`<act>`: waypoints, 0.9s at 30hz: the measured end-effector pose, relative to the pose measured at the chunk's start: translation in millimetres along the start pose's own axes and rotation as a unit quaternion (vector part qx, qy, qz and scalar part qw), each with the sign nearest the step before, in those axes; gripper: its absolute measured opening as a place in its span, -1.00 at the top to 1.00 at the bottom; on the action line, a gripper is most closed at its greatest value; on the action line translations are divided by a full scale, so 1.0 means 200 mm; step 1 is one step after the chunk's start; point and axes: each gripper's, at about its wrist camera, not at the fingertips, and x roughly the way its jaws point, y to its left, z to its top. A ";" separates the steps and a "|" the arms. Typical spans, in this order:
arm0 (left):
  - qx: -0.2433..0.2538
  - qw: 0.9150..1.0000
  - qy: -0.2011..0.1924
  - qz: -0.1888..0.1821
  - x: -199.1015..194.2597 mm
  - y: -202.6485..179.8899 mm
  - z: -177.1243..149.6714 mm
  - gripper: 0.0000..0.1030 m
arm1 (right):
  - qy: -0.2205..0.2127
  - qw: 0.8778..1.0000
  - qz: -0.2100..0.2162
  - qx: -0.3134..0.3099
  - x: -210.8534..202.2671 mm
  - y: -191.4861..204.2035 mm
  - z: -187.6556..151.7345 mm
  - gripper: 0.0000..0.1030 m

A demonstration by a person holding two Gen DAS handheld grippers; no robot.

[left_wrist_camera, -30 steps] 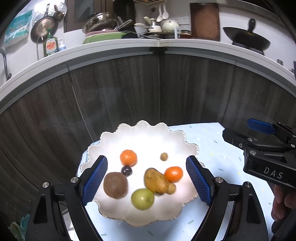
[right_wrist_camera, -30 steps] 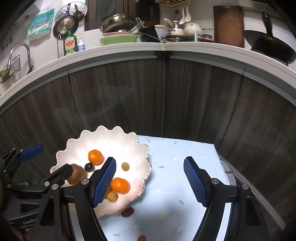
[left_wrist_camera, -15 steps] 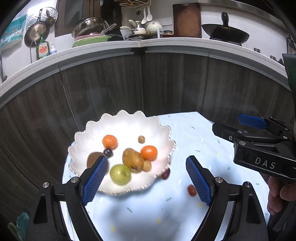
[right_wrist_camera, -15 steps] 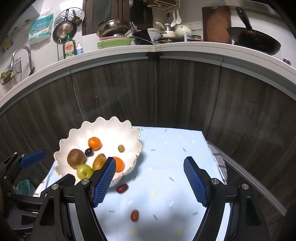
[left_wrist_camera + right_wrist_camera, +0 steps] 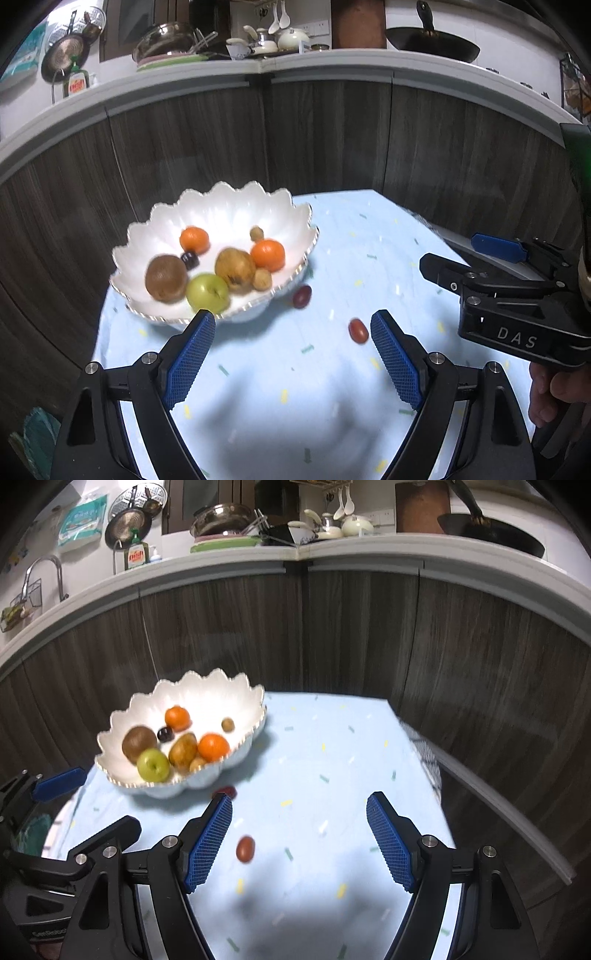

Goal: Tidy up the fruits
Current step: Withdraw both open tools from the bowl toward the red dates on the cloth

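White scalloped bowl [image 5: 221,218] of fruit on tabletop [image 5: 332,369], two red grapes [image 5: 358,330] beside bowl, left gripper [image 5: 291,354] spread, right gripper [image 5: 299,834] spread, both empty.

Seemingly a home kitchen: wok [image 5: 432,44], faucet [image 5: 44,576], dishes crowding the countertop [image 5: 332,559].

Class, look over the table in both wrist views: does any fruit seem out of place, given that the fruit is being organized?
Yes. Two small red fruits lie loose on the light blue tablecloth instead of in the white scalloped bowl: one close beside the bowl's base, the other farther out. All the other fruit sits inside the bowl.
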 end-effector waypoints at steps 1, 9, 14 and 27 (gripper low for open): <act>0.000 1.000 0.002 -0.001 0.01 0.00 -0.02 -0.67 | 0.003 1.000 0.000 0.001 0.01 0.00 -0.02 -0.47; -0.009 1.000 0.017 0.004 0.08 0.06 -0.10 -0.66 | 0.019 1.000 0.009 -0.005 0.12 0.06 -0.11 -0.45; -0.019 0.999 0.029 0.013 0.15 0.11 -0.13 -0.66 | 0.038 0.999 0.009 -0.007 0.23 0.11 -0.14 -0.34; -0.022 0.999 0.041 0.011 0.25 0.19 -0.17 -0.66 | 0.096 0.995 0.029 -0.025 0.45 0.22 -0.21 0.13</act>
